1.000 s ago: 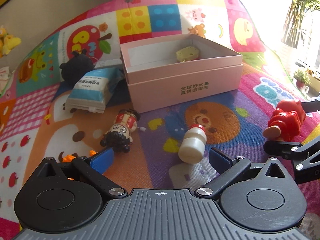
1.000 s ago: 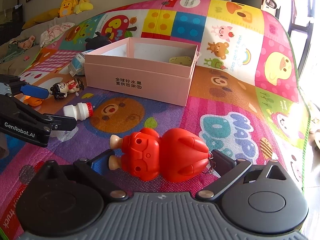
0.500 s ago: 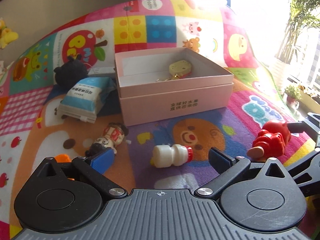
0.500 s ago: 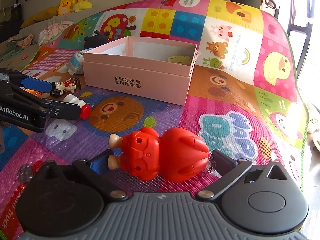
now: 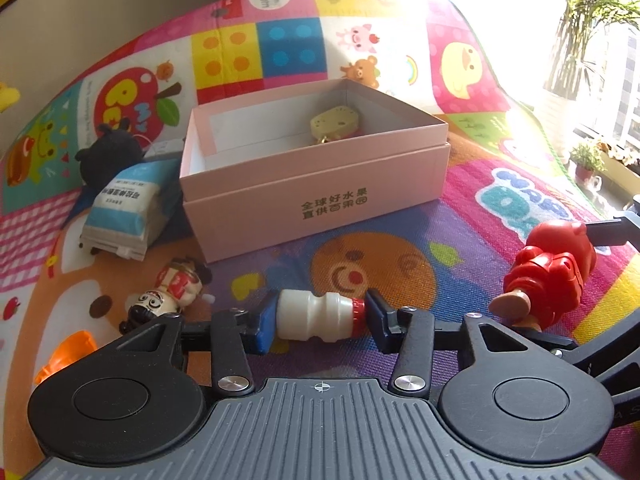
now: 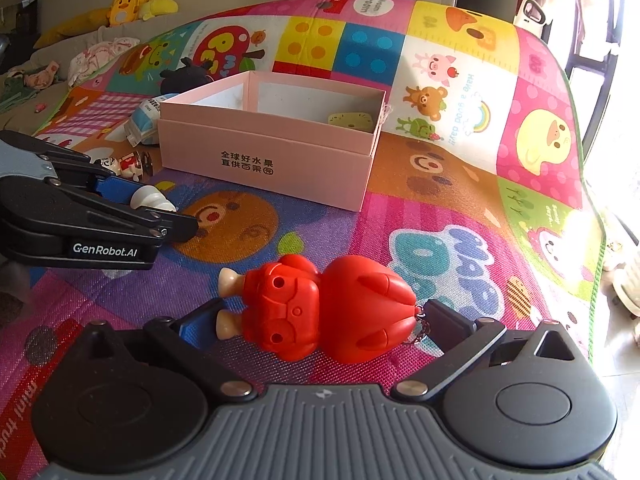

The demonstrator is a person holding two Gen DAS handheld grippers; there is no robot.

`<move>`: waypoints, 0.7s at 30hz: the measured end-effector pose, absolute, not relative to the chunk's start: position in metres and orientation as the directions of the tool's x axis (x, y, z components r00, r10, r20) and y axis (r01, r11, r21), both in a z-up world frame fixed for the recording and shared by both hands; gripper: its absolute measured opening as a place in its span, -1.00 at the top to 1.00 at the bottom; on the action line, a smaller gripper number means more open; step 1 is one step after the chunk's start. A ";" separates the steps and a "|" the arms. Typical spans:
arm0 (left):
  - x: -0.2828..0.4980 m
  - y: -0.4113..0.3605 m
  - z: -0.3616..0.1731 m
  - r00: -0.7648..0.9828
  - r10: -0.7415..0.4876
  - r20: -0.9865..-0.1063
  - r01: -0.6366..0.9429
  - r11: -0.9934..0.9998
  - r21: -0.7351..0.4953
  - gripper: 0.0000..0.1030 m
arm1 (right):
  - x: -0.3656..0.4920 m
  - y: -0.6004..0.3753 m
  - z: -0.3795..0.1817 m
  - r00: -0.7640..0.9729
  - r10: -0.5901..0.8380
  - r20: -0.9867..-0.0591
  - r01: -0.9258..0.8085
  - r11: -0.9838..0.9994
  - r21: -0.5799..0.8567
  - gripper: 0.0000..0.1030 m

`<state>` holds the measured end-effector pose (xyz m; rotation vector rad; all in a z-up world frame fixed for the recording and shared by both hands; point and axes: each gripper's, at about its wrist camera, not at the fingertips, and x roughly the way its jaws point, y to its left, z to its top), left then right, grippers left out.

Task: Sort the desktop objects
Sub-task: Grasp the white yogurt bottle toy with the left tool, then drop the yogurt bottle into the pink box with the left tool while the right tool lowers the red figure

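My left fingers [image 5: 320, 318] have just been closing, and now pinch the small white plastic drink bottle with a red cap [image 5: 318, 316] end to end, base against one pad, cap against the other, since it lies on its side on the colourful play mat [image 5: 400, 248]. My right fingers [image 6: 316, 320] stand spread around the glossy red plastic toy figure [image 6: 328, 308], not pressing it. Both toys lie near the mat's near edge. The open pink cardboard box [image 5: 320, 184], mid-mat, already holds a pale yellow toy [image 5: 334, 124], so I judge it the sorting bin.
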<state>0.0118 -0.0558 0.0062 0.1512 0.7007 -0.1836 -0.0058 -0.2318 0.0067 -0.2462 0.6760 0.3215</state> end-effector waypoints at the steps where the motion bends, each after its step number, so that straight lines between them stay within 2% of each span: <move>1: 0.009 -0.055 0.007 0.749 -0.120 -0.651 0.222 0.972 0.077 0.06 | -0.006 -0.232 0.007 0.734 0.210 -0.646 -0.366 0.923 -0.116 -1.00; 7: -0.013 -0.047 0.009 0.744 -0.142 -0.653 0.236 0.970 0.058 0.06 | 0.000 -0.237 0.006 0.702 0.221 -0.677 -0.348 0.936 -0.054 -0.95; 11: -0.030 -0.040 0.016 0.747 -0.161 -0.645 0.248 0.968 0.045 0.06 | -0.003 -0.237 0.014 0.688 0.236 -0.686 -0.378 0.924 -0.062 -0.94; 13: -0.035 -0.037 0.026 0.760 -0.173 -0.626 0.258 0.965 0.047 0.06 | -0.010 -0.237 0.033 0.709 0.259 -0.656 -0.415 0.906 -0.091 -0.93; 15: -0.036 -0.037 0.042 0.788 -0.181 -0.588 0.268 0.961 0.063 0.06 | -0.013 -0.238 0.065 0.761 0.272 -0.588 -0.431 0.890 -0.146 -0.92; 16: -0.034 -0.038 0.052 0.808 -0.180 -0.561 0.270 0.960 0.081 0.06 | -0.012 -0.240 0.085 0.790 0.278 -0.547 -0.426 0.889 -0.164 -0.79; 17: -0.030 -0.039 0.062 0.827 -0.178 -0.532 0.270 0.958 0.100 0.06 | -0.011 -0.241 0.106 0.819 0.284 -0.499 -0.415 0.893 -0.173 -0.52; 18: -0.026 -0.040 0.070 0.843 -0.176 -0.508 0.268 0.957 0.114 0.06 | -0.007 -0.242 0.128 0.828 0.296 -0.475 -0.420 0.890 -0.177 -0.12; 21: 0.003 -0.046 0.094 0.885 -0.169 -0.433 0.253 0.957 0.142 0.06 | 0.012 -0.245 0.176 0.843 0.330 -0.424 -0.415 0.901 -0.125 -0.07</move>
